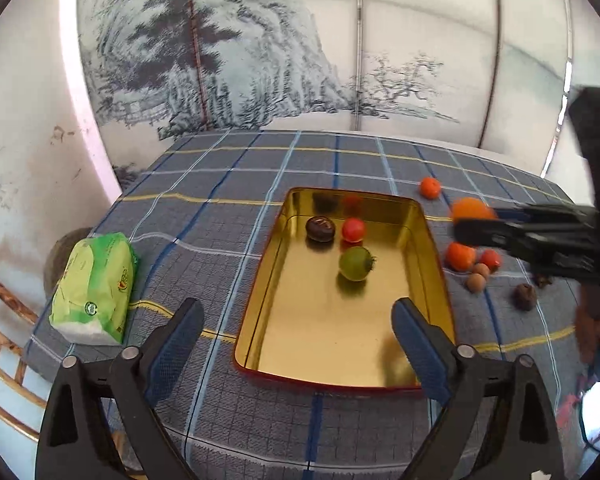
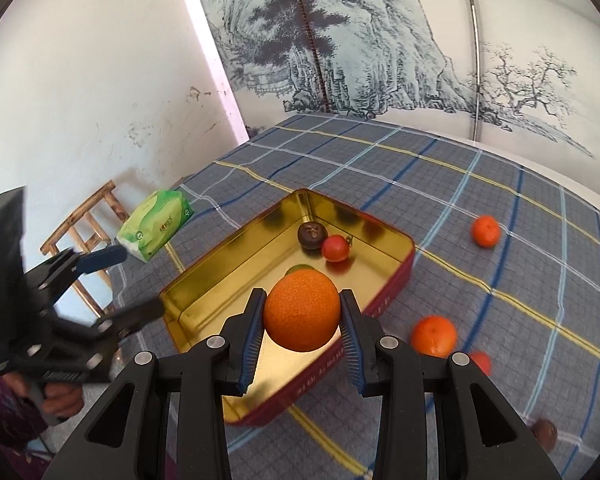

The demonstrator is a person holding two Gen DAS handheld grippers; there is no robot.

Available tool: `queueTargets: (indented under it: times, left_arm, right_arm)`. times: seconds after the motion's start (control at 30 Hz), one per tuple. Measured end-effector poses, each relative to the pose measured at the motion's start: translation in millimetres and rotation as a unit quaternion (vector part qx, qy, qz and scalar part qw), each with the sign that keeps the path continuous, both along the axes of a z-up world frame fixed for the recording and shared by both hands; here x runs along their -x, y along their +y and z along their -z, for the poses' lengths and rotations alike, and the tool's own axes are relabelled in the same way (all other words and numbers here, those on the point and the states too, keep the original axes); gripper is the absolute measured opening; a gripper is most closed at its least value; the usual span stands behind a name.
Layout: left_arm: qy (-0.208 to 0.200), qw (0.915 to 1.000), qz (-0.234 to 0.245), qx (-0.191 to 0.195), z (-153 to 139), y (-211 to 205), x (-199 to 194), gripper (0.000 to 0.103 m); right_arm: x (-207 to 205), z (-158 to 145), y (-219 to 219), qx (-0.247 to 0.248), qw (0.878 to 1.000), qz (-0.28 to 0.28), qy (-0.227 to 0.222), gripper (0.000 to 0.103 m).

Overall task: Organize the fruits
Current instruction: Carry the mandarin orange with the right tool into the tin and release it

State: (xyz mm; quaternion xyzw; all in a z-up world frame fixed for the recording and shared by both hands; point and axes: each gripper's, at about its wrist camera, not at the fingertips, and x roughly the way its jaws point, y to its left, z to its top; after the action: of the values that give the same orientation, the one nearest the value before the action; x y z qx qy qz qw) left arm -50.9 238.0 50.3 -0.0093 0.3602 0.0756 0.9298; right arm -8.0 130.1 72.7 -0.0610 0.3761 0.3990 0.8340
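My right gripper [image 2: 301, 312] is shut on an orange [image 2: 301, 312] and holds it above the near right rim of the gold tin tray [image 2: 228, 280]. In the left wrist view the same orange [image 1: 471, 210] hangs just right of the tray [image 1: 319, 340]. Wide open and with nothing between its fingers, my left gripper [image 1: 298, 316] sits over the tray's near end. Inside the tray lie a dark brown fruit [image 1: 320, 229], a red fruit [image 1: 353, 230] and a green fruit [image 1: 355, 263]. The held orange half hides the green fruit in the right wrist view.
Right of the tray, loose fruit lies on the checked cloth: two oranges [image 1: 430, 188] [image 1: 459, 256], a small red fruit [image 1: 490, 260], two tan ones [image 1: 475, 282] and a brown one [image 1: 525, 297]. A green tissue pack [image 1: 96, 292] sits at the table's left edge, with a wooden chair [image 2: 80, 220] beyond it.
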Motion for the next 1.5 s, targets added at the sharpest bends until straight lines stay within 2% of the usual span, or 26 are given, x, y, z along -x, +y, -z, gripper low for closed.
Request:
queueTargets:
  times: [0.03, 0.13, 0.37, 0.57, 1.07, 1.5]
  left_arm:
    - [0.002, 0.9999, -0.003, -0.01, 0, -2, 0, 0.102]
    - [0.006, 0.9993, -0.007, -0.035, -1, -9, 1, 0.102]
    - [0.018, 0.9993, -0.02, -0.026, 1, -4, -4, 0.102]
    - [0.013, 0.9983, -0.02, -0.052, 3, -8, -5, 0.102]
    - [0.032, 0.9981, -0.021, -0.049, 13, -5, -11, 0.102]
    - [0.037, 0.998, -0.021, -0.045, 15, -3, -10, 0.102]
  right_arm:
    - [-4, 2, 4, 0.002, 1.0, -0.001, 0.002, 0.037]
    - [-15, 8, 16, 0.009, 1.0, -0.002, 0.005, 0.037]
    - [-39, 26, 40, 0.028, 0.999, -0.004, 0.015, 0.038]
    - [-62, 43, 52, 0.04, 0.999, 0.003, 0.034, 0.038]
    - [-78, 63, 68, 0.073, 0.996, 0.006, 0.042, 0.038]
    - [-81, 68, 70, 0.082, 0.996, 0.012, 0.041, 0.038]
